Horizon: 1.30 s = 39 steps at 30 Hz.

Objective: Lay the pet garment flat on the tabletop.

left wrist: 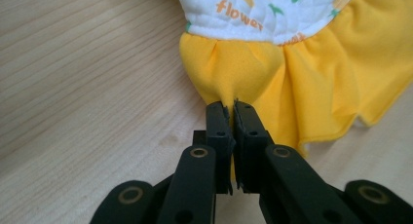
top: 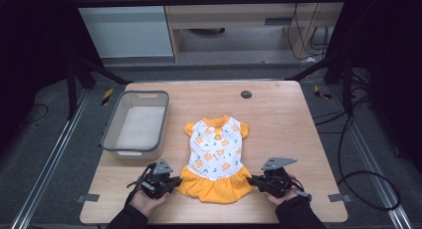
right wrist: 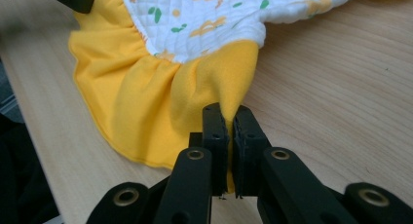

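Note:
A small dress [top: 215, 154] lies flat near the table's front edge, with a white quilted top printed with orange flowers and a yellow ruffled skirt [top: 214, 187]. My left gripper [top: 175, 181] is shut on the skirt's left edge; in the left gripper view its jaws pinch a fold of yellow skirt [left wrist: 243, 73]. My right gripper [top: 251, 180] is shut on the skirt's right edge; in the right gripper view the yellow skirt [right wrist: 160, 102] is caught between the jaws. A person's hands hold both grippers from below.
A grey plastic bin [top: 135, 123] stands at the left of the wooden table [top: 278, 119]. A dark round grommet [top: 246, 94] sits near the far edge. Cables lie on the floor to the right.

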{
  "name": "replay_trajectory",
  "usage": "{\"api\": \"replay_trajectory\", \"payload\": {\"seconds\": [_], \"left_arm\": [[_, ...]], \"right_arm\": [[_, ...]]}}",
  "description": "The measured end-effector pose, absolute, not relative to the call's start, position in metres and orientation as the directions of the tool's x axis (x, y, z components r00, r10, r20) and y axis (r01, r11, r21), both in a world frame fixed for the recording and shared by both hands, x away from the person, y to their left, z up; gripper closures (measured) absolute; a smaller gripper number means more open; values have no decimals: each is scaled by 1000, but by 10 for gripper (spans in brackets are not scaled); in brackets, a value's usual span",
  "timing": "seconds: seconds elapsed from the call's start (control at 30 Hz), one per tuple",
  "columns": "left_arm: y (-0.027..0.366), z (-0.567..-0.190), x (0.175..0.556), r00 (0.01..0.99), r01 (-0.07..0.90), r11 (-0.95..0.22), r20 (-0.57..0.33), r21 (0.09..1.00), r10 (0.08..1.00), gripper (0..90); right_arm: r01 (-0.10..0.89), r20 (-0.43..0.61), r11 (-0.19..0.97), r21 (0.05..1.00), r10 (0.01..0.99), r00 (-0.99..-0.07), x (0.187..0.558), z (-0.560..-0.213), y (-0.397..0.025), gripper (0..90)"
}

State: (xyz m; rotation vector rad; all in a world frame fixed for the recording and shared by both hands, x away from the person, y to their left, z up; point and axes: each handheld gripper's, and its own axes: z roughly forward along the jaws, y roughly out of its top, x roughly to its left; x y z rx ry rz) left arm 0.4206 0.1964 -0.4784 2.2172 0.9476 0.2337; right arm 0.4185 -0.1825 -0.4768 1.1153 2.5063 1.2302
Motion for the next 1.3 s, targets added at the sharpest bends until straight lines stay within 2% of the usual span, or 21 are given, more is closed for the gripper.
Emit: {"api": "replay_trajectory", "payload": {"seconds": [0.1,0.23,0.27,0.33,0.43,0.5,0.6,0.87,1.1,1.3], "left_arm": [[201,-474,411,711,566,-469,-113,678,694,863],[196,-485,406,706,592,-491,-118,639,698,843],[194,-487,404,708,587,-501,-102,635,699,819],[192,-487,402,702,571,-512,-58,642,709,691],[198,-480,397,689,560,-469,-68,683,722,606],[201,-473,396,681,547,-437,-77,714,728,595],[202,-462,399,672,522,-403,-72,752,737,600],[185,-441,428,669,451,-368,-36,813,742,736],[154,-446,459,687,428,-373,-28,823,726,794],[140,-472,471,697,462,-443,-5,768,717,801]], "right_arm": [[567,206,384,728,667,-716,412,-472,-187,855],[611,186,413,675,707,-682,407,-482,-190,832],[618,185,422,663,708,-681,407,-485,-190,805],[598,153,433,674,710,-687,405,-487,-189,753],[558,138,400,727,711,-690,403,-480,-193,700],[531,135,367,764,713,-688,402,-475,-195,686],[494,121,335,803,719,-684,403,-468,-197,715],[434,112,268,860,730,-674,424,-458,-185,845],[442,108,310,842,705,-701,442,-469,-158,881],[449,78,387,805,682,-727,443,-481,-147,881]]}}
